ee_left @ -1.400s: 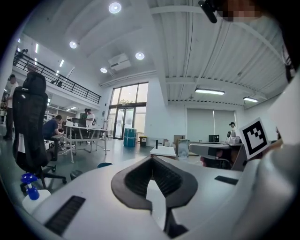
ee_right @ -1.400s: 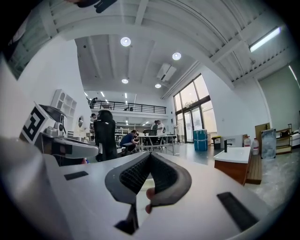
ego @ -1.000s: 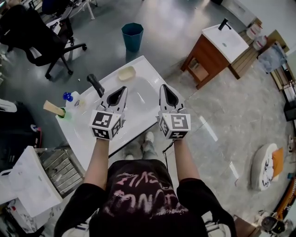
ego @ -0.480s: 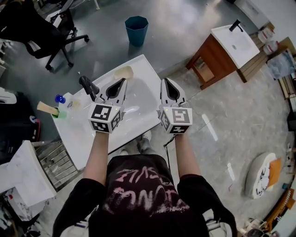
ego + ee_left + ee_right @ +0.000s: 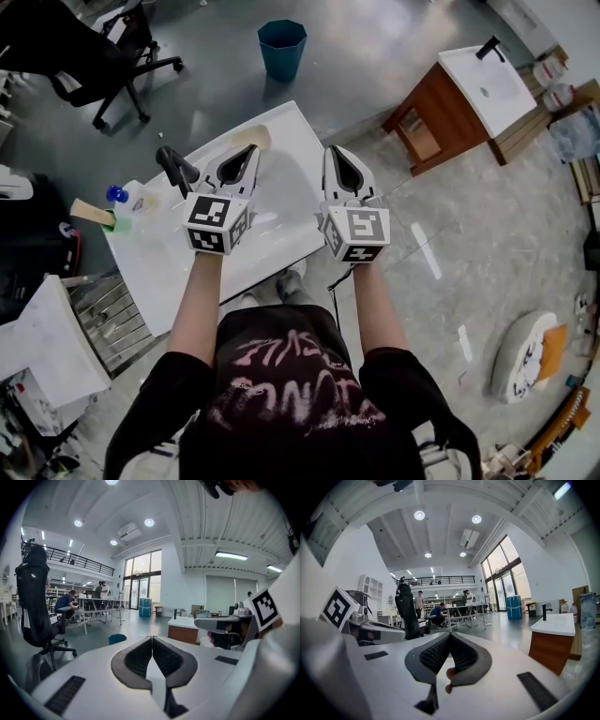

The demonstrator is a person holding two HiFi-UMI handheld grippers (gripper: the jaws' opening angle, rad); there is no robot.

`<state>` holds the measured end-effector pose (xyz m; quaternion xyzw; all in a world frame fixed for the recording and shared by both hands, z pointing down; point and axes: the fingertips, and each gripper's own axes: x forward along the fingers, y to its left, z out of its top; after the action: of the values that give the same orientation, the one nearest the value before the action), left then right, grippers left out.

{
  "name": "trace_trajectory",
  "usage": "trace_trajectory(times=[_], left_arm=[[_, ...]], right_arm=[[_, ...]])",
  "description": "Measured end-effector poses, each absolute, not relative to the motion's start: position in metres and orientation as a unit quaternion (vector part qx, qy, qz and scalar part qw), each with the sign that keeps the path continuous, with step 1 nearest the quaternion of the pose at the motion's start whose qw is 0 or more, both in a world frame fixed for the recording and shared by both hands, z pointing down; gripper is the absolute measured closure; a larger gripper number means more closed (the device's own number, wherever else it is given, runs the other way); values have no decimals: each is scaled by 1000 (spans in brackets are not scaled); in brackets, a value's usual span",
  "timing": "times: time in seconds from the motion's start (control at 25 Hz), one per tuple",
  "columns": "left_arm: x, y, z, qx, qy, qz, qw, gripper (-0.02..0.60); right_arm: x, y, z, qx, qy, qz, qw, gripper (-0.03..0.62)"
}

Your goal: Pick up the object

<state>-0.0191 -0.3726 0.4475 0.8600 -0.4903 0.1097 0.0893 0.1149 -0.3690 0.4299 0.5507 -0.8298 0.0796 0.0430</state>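
A white sink top [image 5: 281, 178] stands in front of me in the head view. On it are a black faucet [image 5: 174, 166], a cream soap bar [image 5: 254, 138] at the far edge, a blue-capped bottle [image 5: 122, 197] and a green cup [image 5: 120, 223] holding a wooden brush. My left gripper [image 5: 251, 150] hovers over the basin, shut and empty, its tips just short of the soap bar. Beside it, over the sink's right edge, my right gripper [image 5: 333, 153] is also shut and empty. Both gripper views look level across the room past closed jaws, the left gripper [image 5: 152, 638] and the right gripper [image 5: 449, 634].
A teal bin [image 5: 282, 47] stands on the floor beyond the sink. A black office chair [image 5: 75, 47] is at far left. A wooden vanity with a white basin [image 5: 459, 94] stands at right. A metal rack [image 5: 112, 323] and white panel [image 5: 42, 342] sit near left.
Both grippers stay shut and side by side. They have drifted forward over the sink, and the left tips now lie closer to the soap bar.
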Motion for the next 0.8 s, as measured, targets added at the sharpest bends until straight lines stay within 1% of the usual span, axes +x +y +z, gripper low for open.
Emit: trace_trajectory(times=[0.28,0.32,0.36,0.4,0.6,0.8], left_arm=[[-12,-388,487,852,-487,150,117,561],[-11,-389,492,852,-485,154,122,535],[-9,-390,496,853,-482,157,126,476],[-7,-391,500,853,-479,160,128,451],[-2,-402,519,853,-470,179,138,451],[-1,-414,551,849,-456,227,142,448]], right_arm=[[126,-379,434,556,-826,80,47,579],[126,-379,434,556,-826,79,48,579],[127,-380,435,556,-826,79,49,579],[128,-380,435,556,-826,79,50,579],[132,-382,435,561,-822,81,47,579],[138,-386,436,567,-818,81,51,579]])
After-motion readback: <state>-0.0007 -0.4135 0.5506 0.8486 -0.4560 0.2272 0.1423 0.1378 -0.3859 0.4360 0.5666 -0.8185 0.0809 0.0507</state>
